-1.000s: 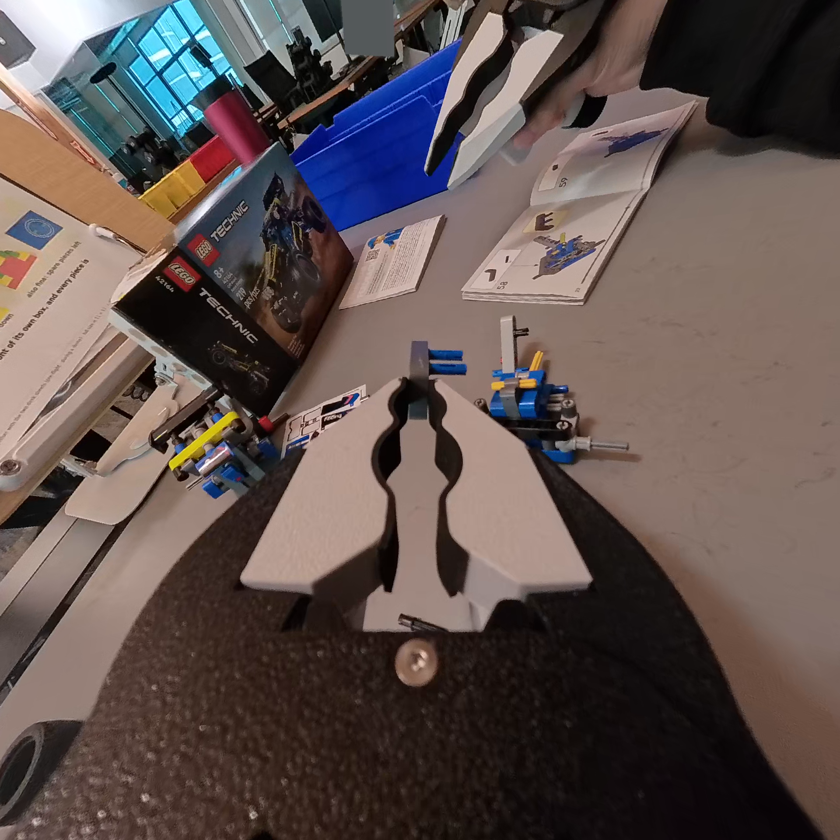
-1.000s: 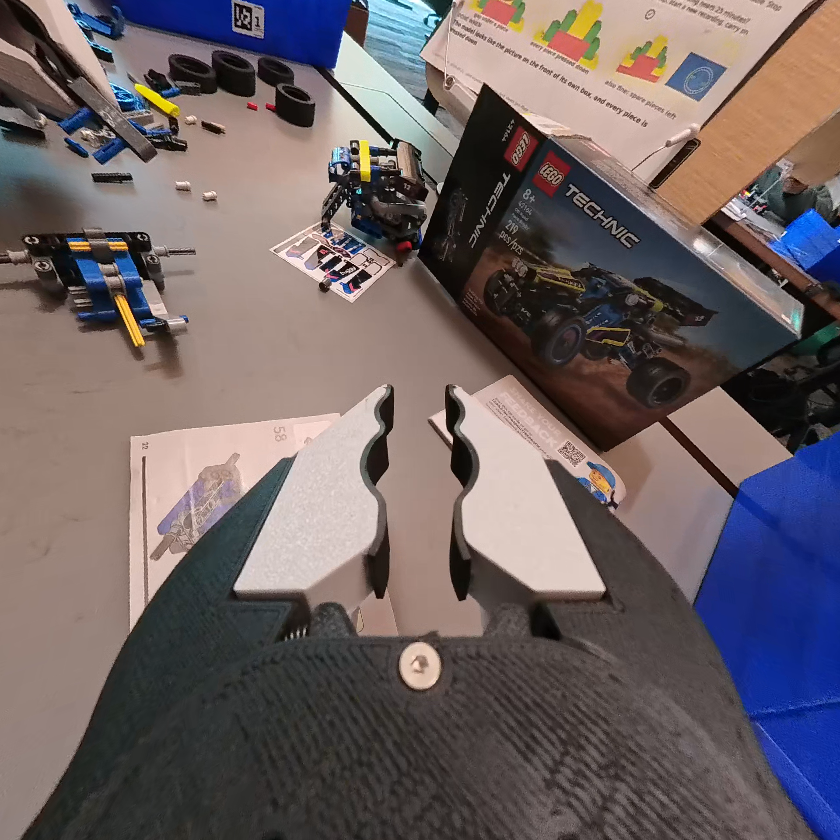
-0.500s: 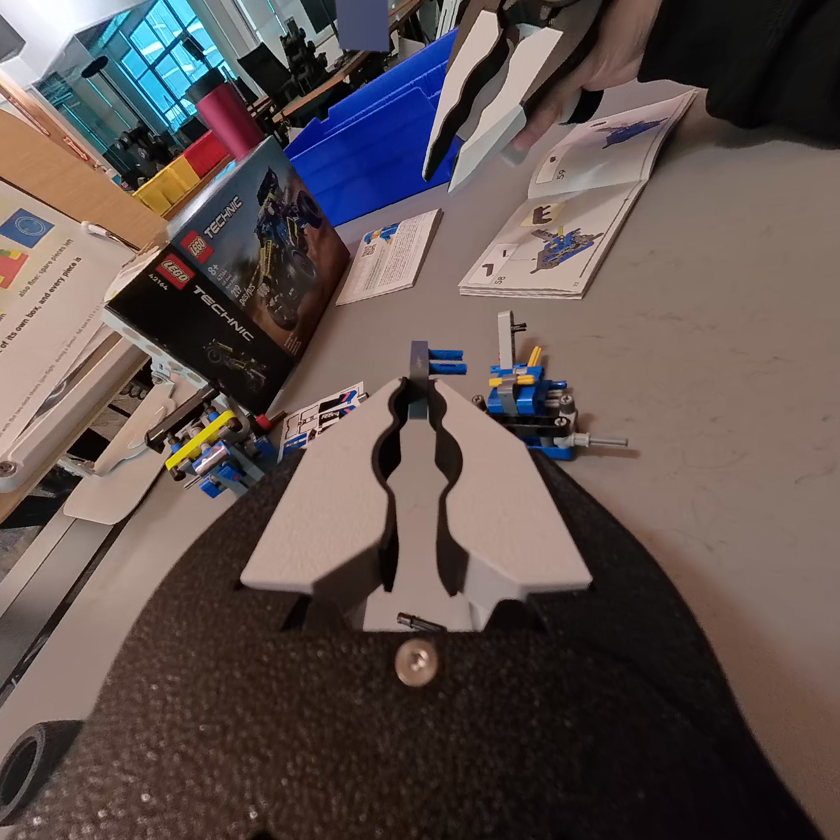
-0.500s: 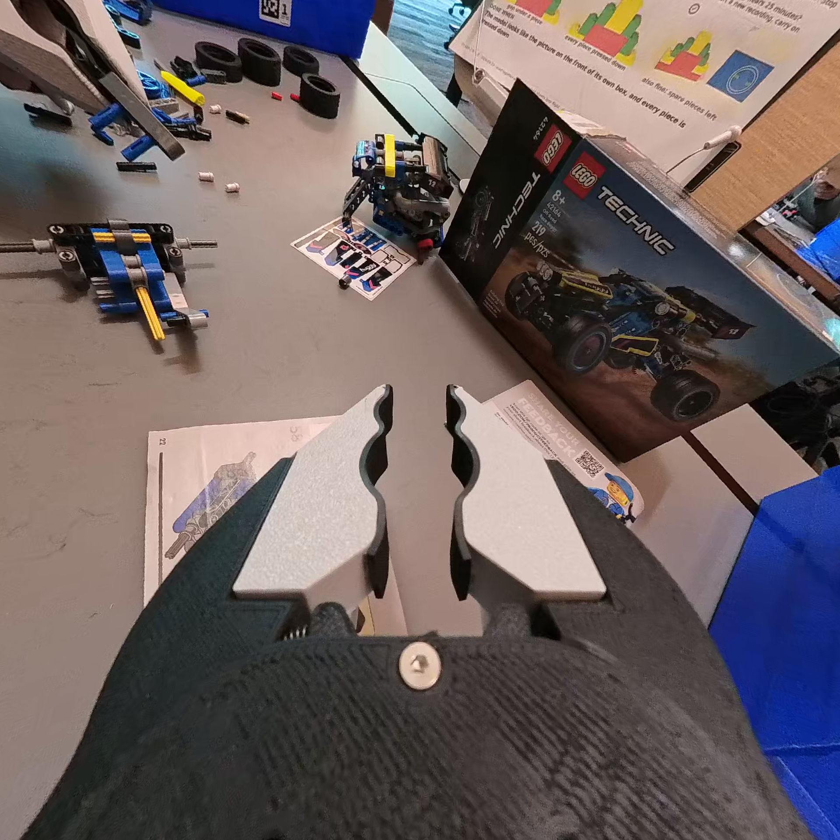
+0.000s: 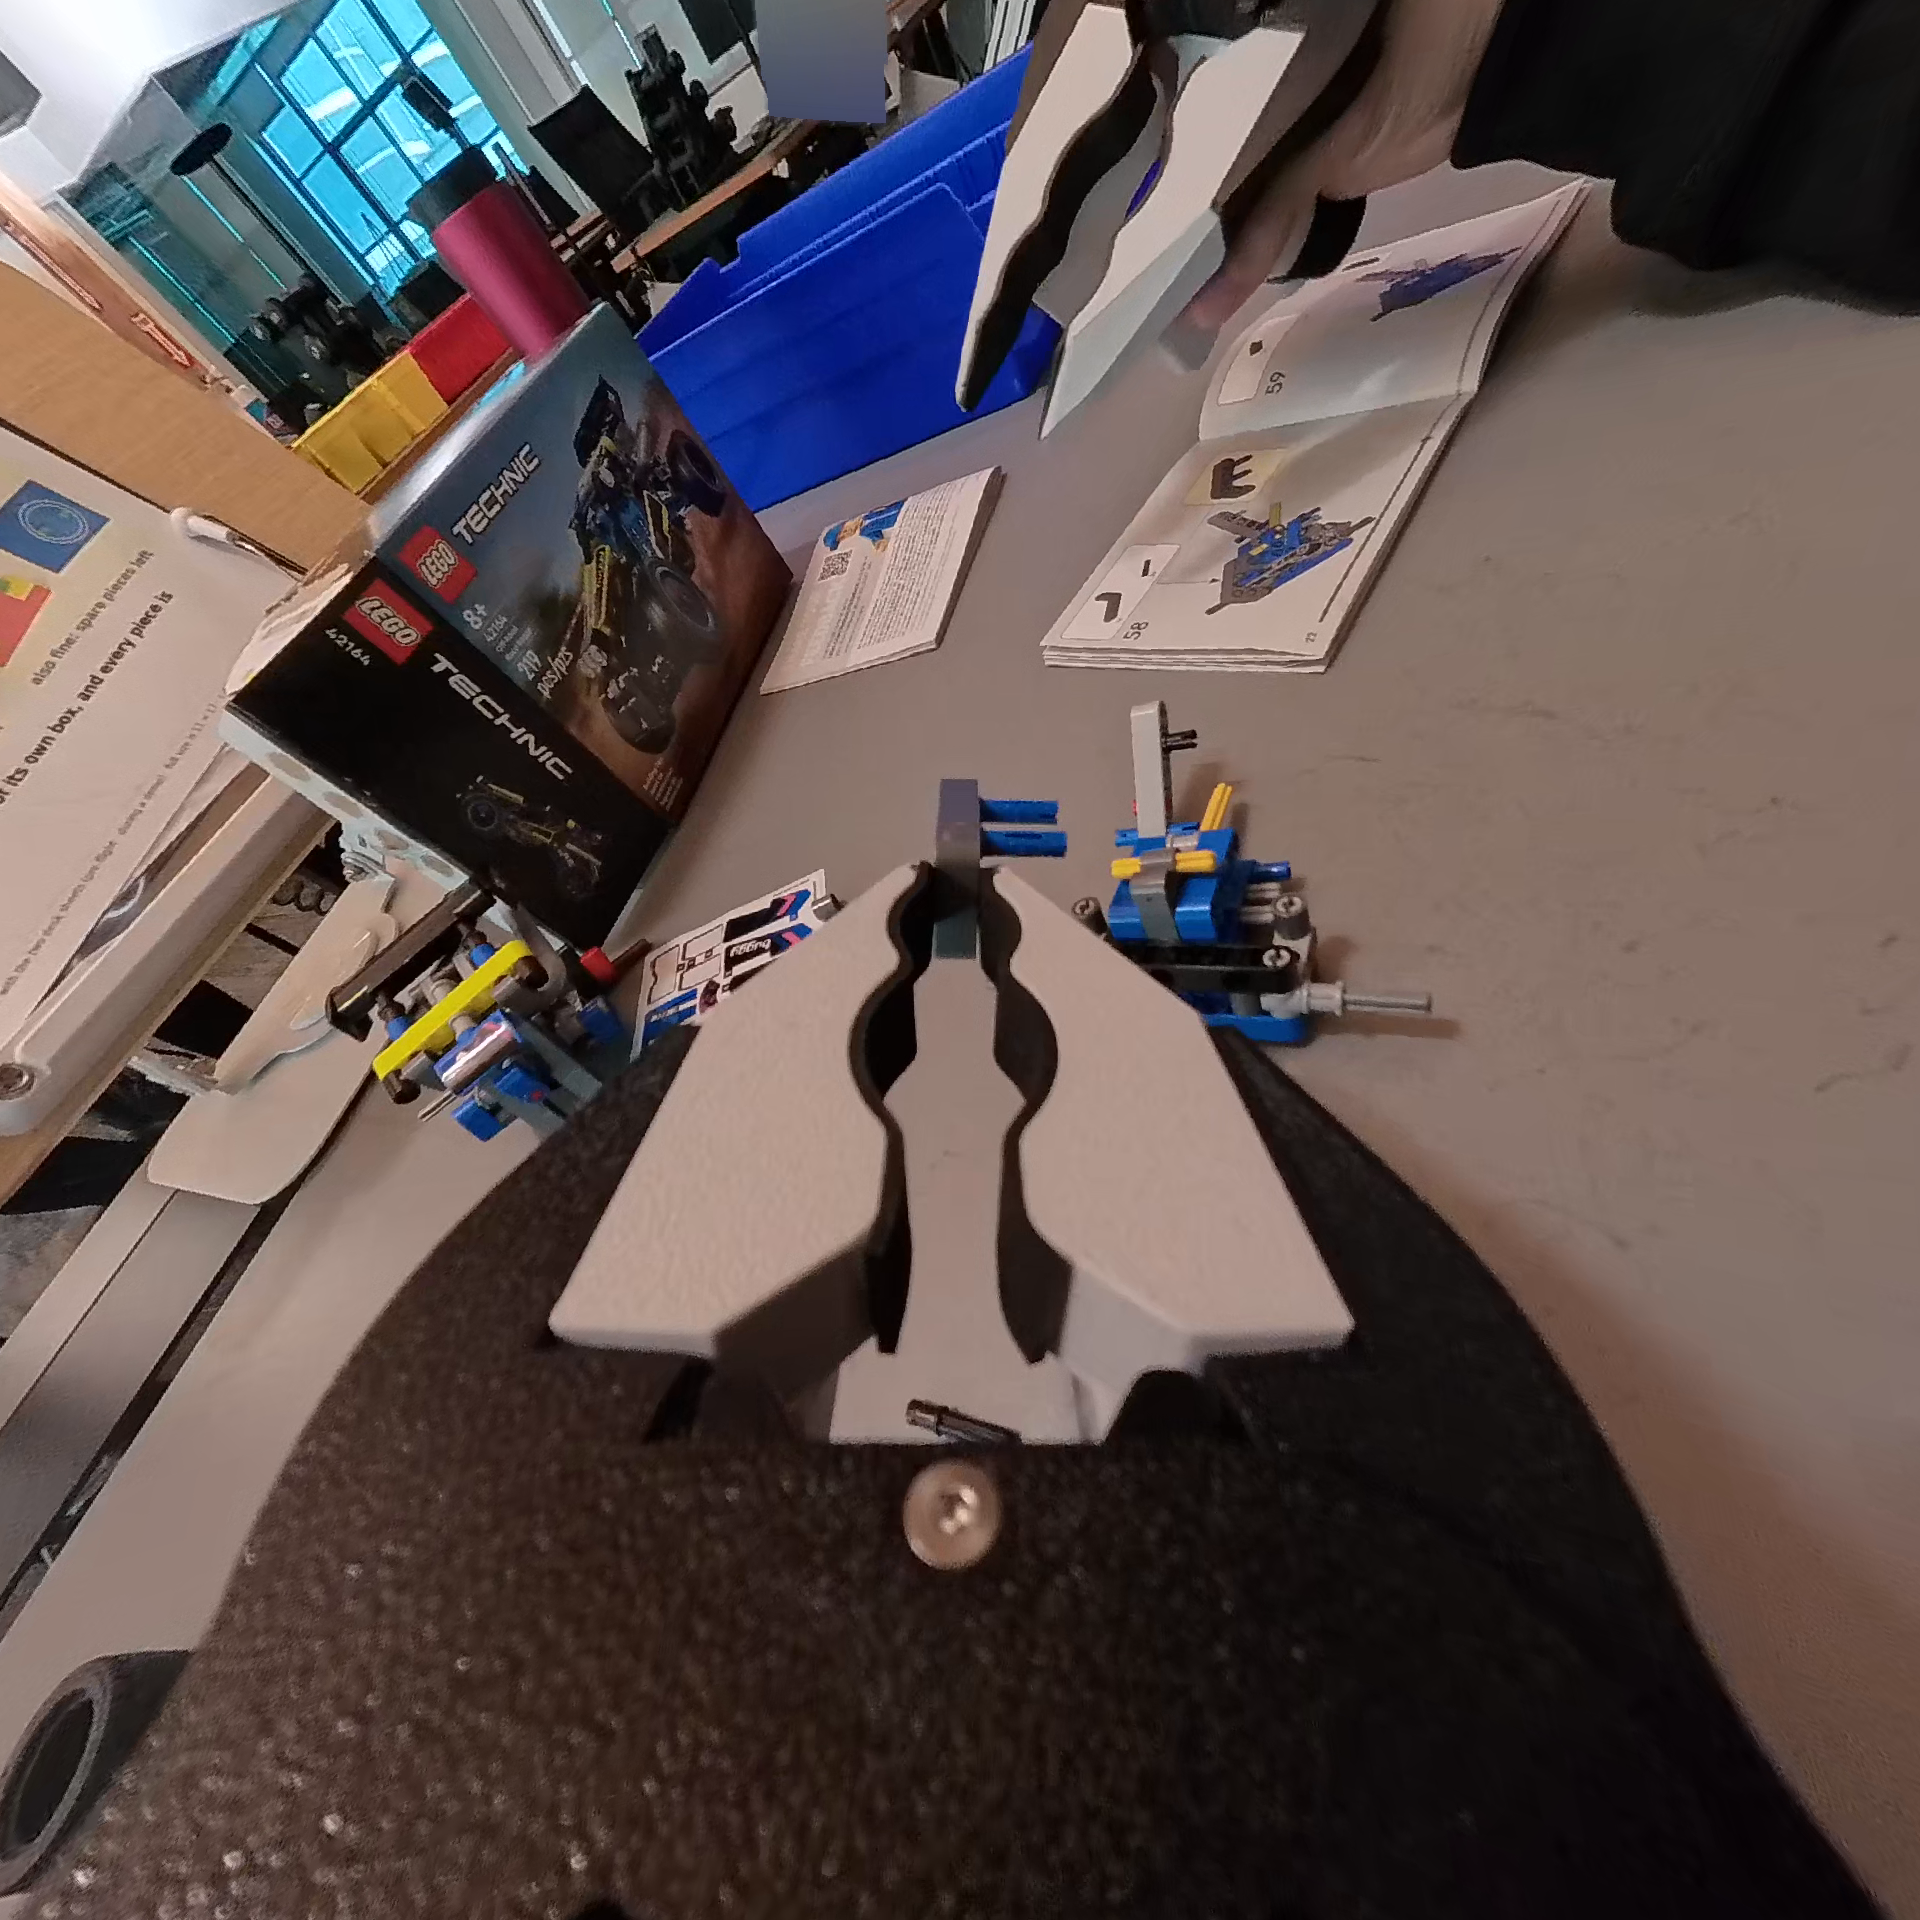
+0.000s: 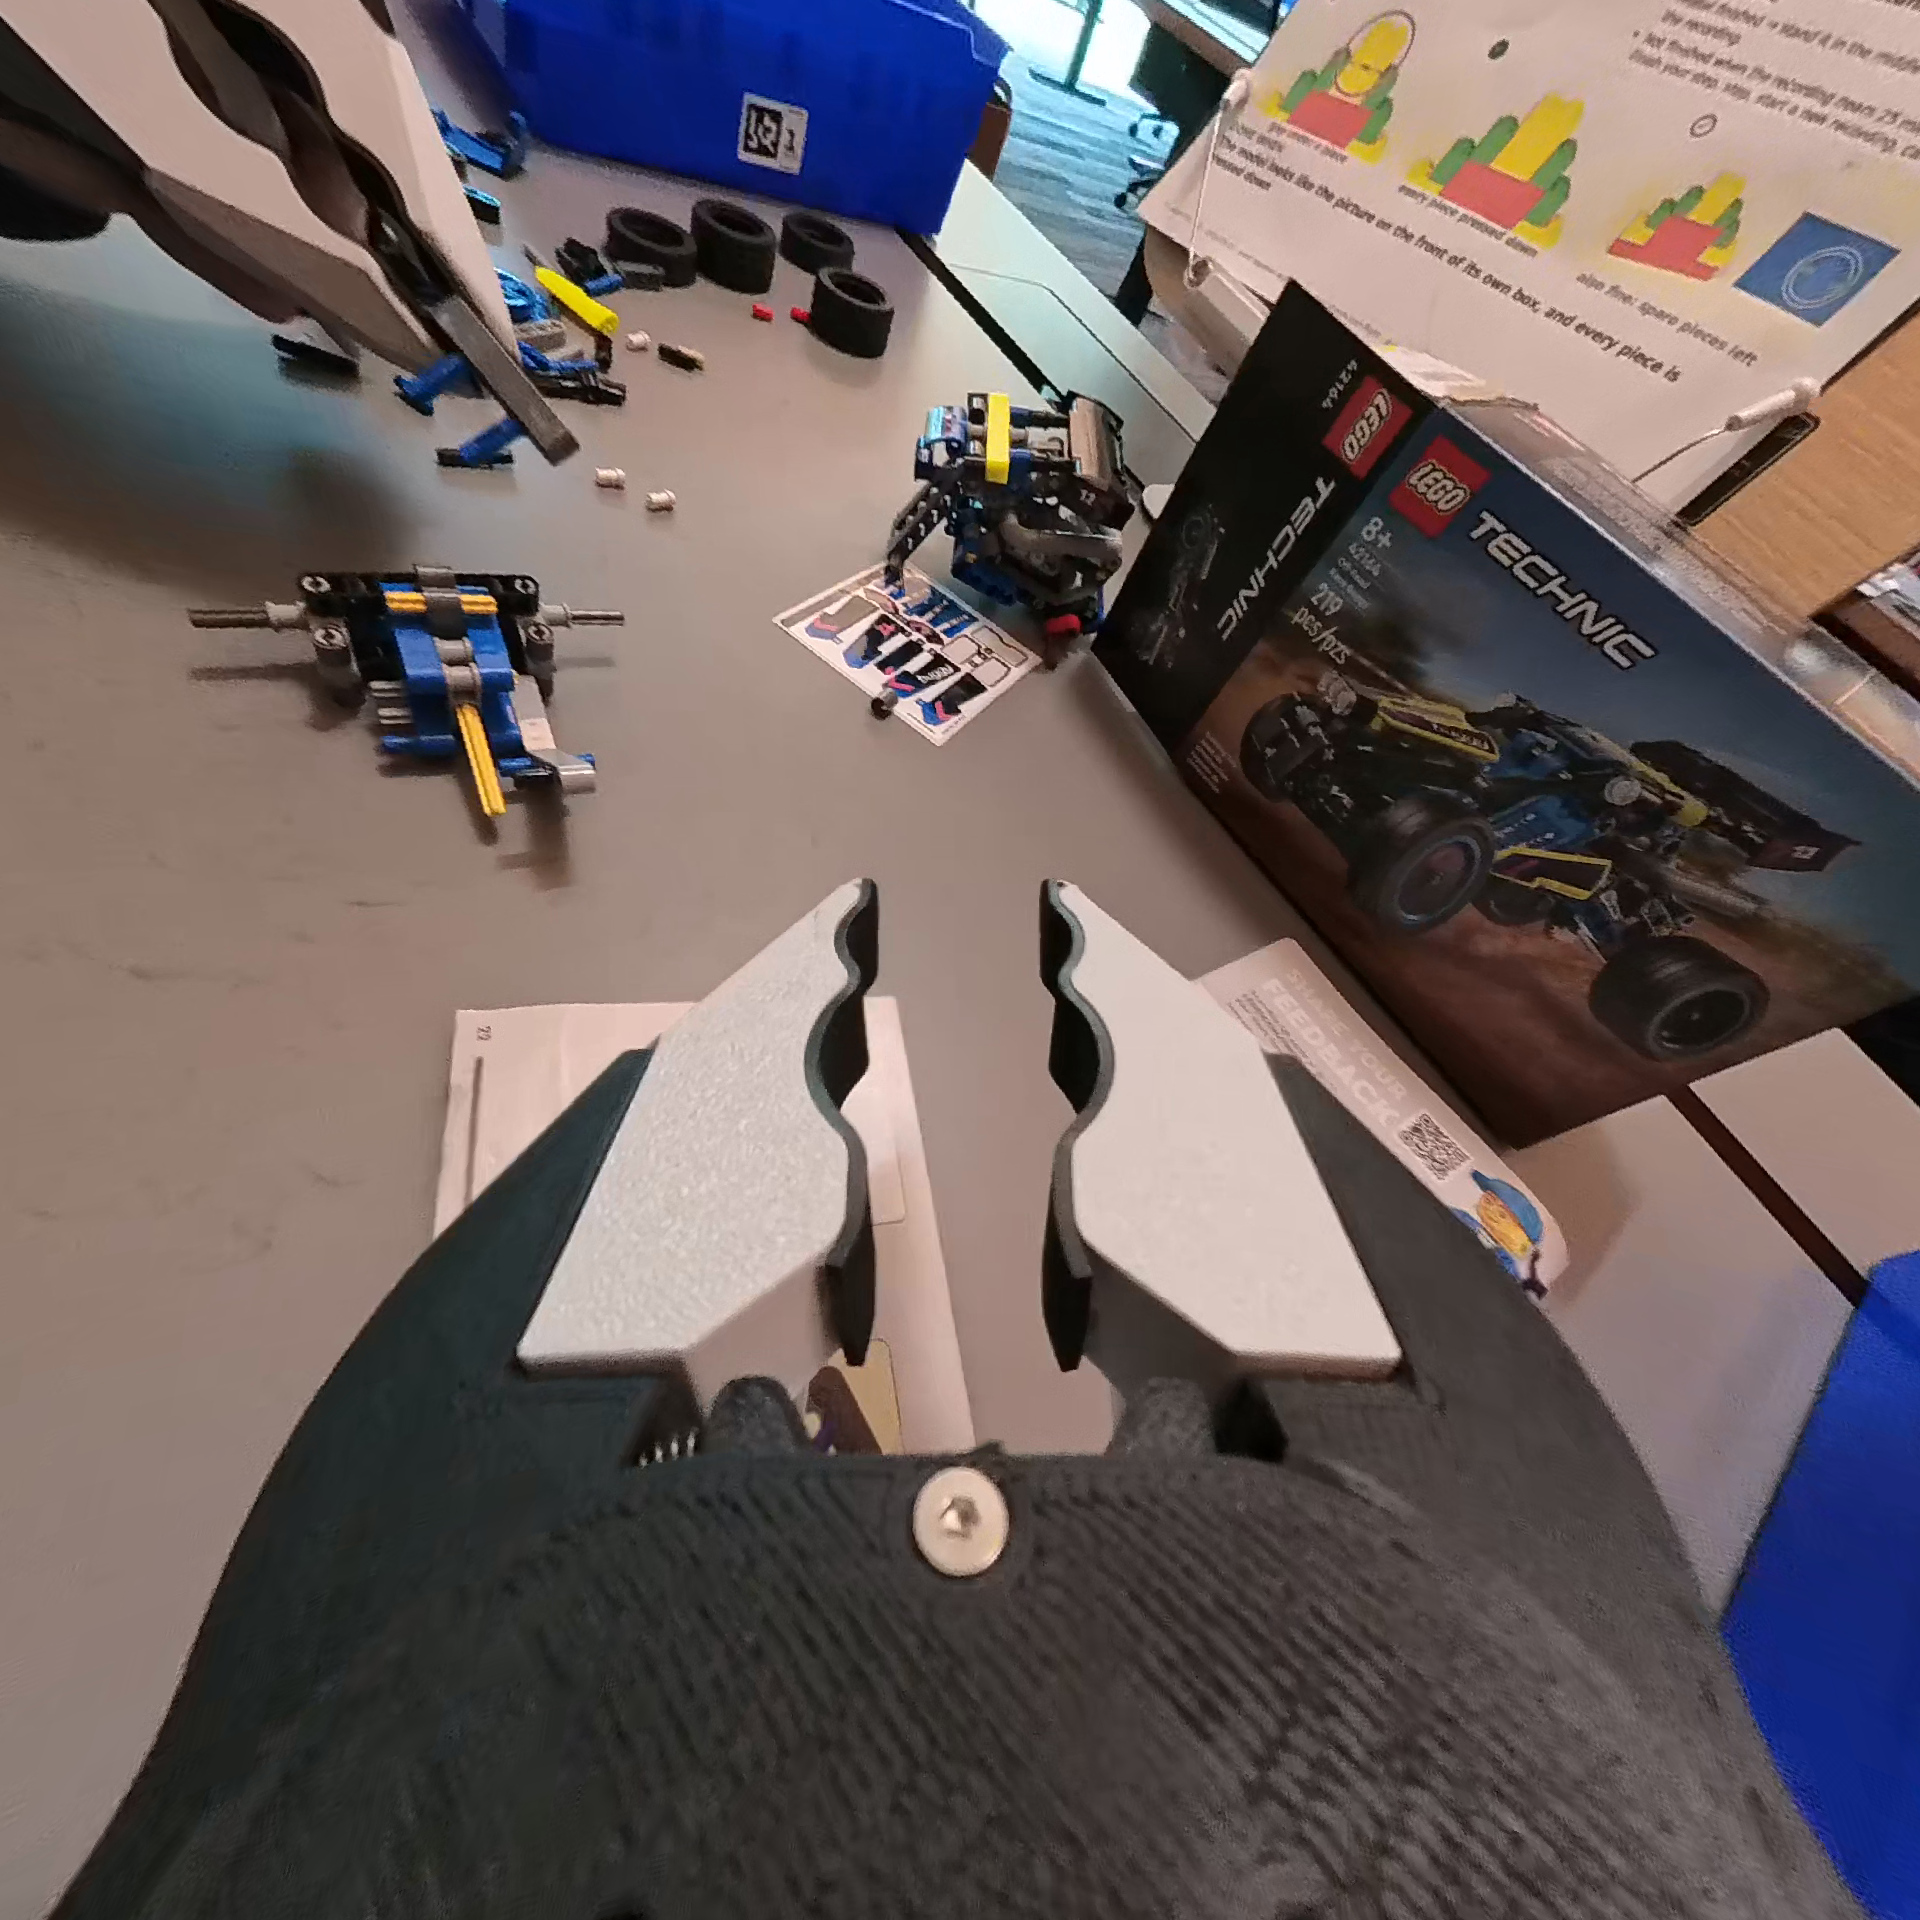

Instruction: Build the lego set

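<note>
The left tool is closed on a dark grey beam with two blue pins standing out sideways; it is held clear above the grey worktop, probably so the pins can be lined up with the blue axle assembly resting just beside and beyond it; the right tool holds nothing, its jaws a moderate way apart, and hangs over the open instruction booklet, likely while the step is checked; a second sub-build with a yellow bar sits against the set's box, next to a sticker sheet; loose pieces and black tyres lie farther off near a blue bin; the room behind is an open workspace with large windows.
</note>
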A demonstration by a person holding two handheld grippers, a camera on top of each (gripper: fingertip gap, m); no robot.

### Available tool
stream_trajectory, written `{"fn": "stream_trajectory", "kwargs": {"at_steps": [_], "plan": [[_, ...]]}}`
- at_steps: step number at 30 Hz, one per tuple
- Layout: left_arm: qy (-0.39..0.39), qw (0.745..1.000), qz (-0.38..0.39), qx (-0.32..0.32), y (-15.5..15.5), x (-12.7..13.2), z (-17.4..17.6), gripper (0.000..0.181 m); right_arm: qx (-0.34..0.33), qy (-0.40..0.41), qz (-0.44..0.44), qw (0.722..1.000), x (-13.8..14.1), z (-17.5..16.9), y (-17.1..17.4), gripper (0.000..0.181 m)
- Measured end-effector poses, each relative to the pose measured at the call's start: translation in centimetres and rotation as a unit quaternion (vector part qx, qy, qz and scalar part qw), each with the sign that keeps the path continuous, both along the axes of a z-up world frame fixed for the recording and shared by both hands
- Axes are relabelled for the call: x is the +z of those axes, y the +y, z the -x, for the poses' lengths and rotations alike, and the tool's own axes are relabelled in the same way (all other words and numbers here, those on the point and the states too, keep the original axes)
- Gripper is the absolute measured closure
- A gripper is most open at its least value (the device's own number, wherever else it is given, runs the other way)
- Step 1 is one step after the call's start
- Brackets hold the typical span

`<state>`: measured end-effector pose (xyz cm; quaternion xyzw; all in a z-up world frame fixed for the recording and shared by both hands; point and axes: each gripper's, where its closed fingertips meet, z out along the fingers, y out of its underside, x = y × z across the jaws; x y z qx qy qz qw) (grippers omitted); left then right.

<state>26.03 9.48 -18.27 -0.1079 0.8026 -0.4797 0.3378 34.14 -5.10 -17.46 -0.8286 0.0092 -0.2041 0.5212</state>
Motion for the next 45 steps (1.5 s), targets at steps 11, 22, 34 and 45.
{"fn": "stream_trajectory", "kwargs": {"at_steps": [11,22,34,45], "plan": [[0.012,0.999,-0.034,-0.013,-0.2,-1.4,0.2,0.176,0.062,0.032,-0.007,0.998,-0.2,2.2,1.4,0.147],[0.026,0.999,-0.021,-0.022,-0.3,-1.8,0.2,0.176,0.022,-0.003,-0.053,0.998,1.8,0.8,0.5,0.152],[0.035,0.999,-0.021,-0.029,-0.4,-2.1,0.3,0.176,0.042,0.013,-0.046,0.998,1.3,1.5,0.7,0.151],[0.042,0.998,-0.027,-0.033,-0.5,-2.4,0.4,0.177,0.044,0.022,-0.057,0.997,1.6,1.6,0.7,0.151]]}}
